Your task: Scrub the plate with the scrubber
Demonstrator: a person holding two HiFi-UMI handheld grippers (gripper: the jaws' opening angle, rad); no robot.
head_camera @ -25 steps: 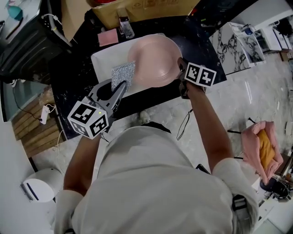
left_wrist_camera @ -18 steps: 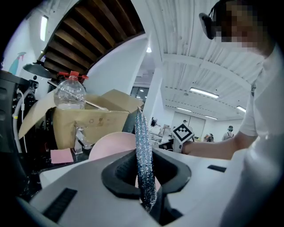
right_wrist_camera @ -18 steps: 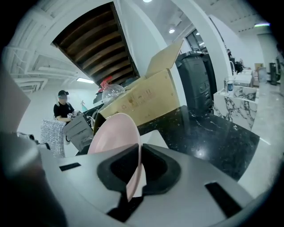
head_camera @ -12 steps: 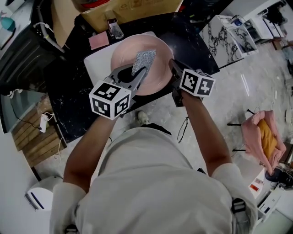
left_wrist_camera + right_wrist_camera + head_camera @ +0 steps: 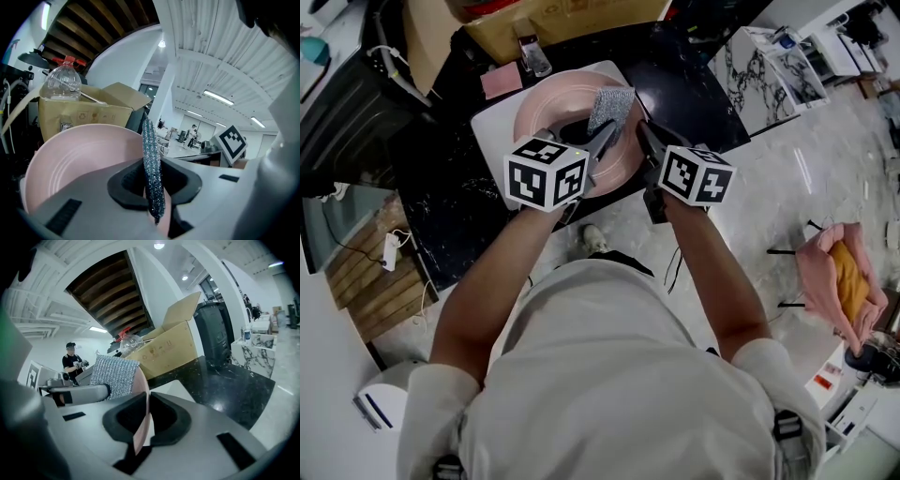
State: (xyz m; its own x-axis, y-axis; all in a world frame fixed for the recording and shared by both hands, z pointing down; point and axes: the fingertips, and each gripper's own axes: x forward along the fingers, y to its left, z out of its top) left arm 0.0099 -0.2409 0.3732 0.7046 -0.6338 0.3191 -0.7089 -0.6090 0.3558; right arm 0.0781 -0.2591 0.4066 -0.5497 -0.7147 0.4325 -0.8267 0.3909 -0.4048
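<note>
Stretches both arms (image 5: 492, 281) forward to upper centre. Pinches steel-mesh scrubber (image 5: 611, 108) in left gripper (image 5: 607, 139), at inner face of pink plate (image 5: 548, 108). Clamps tilted plate's rim in right gripper (image 5: 642, 136), over white board (image 5: 492, 127); black counter (image 5: 694, 89) open at right.

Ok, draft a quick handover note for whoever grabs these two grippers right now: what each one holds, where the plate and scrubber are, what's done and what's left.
Left gripper: jaws shut on the scrubber, gripped at its lower edge.
Right gripper: jaws shut on the rim of the pink plate, holding it tilted over the white board.
The scrubber is up at the plate's inner face, on its right side in the head view; actual contact isn't clear.
Done: both things grasped, scrubber at the plate.
Left: scrub the face. Nothing on the plate shows how much has been scrubbed.
</note>
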